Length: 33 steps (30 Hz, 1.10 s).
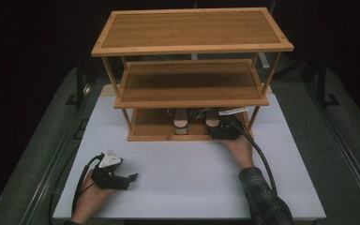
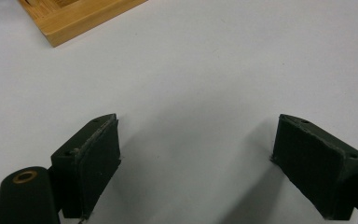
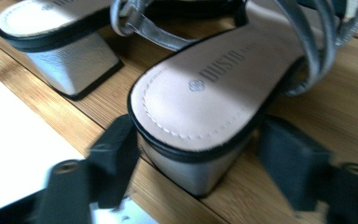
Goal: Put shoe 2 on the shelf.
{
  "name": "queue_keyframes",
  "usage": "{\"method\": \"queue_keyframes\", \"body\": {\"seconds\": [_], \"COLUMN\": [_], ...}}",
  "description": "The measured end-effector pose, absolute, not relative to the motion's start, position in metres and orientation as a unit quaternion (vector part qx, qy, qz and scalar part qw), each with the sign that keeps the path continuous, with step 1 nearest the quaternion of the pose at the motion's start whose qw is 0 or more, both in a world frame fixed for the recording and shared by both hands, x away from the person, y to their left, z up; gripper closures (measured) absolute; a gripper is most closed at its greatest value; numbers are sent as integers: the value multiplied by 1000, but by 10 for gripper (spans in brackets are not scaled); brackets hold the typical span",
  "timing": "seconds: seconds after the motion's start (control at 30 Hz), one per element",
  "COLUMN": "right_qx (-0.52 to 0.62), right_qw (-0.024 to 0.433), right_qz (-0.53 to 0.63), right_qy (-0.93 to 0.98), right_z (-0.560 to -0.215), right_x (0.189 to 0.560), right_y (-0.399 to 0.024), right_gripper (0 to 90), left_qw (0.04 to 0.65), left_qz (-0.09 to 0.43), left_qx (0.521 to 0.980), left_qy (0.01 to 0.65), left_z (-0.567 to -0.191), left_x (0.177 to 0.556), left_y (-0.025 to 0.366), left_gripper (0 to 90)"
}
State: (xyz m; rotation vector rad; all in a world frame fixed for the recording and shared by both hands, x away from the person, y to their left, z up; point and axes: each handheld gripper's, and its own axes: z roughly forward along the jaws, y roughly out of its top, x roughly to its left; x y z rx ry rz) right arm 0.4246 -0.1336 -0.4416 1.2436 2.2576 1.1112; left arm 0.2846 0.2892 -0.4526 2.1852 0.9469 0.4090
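A pair of grey block-heel sandals stands on the bottom shelf [image 1: 145,133] of a three-tier bamboo rack [image 1: 192,47], heels toward me. My right gripper [image 1: 225,129] is at the right sandal [image 1: 212,119]. In the right gripper view its jaws stand open on either side of that sandal's heel [image 3: 200,168], the left jaw touching and the right jaw just beside it. The other sandal [image 3: 51,42] sits to the left. My left gripper [image 1: 130,178] rests low over the white table [image 1: 183,178] at the front left, open with nothing between its fingers [image 2: 98,158].
The rack's middle shelf [image 1: 192,84] and top shelf hold nothing and overhang the sandals. A corner of the rack's base [image 2: 74,18] lies ahead of the left gripper. Dark floor surrounds the table, and cables trail from both grippers.
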Motion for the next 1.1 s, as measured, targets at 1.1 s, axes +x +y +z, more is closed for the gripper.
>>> {"method": "queue_keyframes", "body": {"seconds": [1.1], "right_qx": [451], "right_qw": [169], "right_qz": [390], "right_qy": [784], "right_z": [-419], "right_x": [338], "right_y": [-210], "right_gripper": [116], "left_qw": [354], "left_qz": [157], "left_qx": [846], "left_qy": [365], "left_z": [-453], "left_x": [285], "left_y": [290], "left_gripper": [138]}}
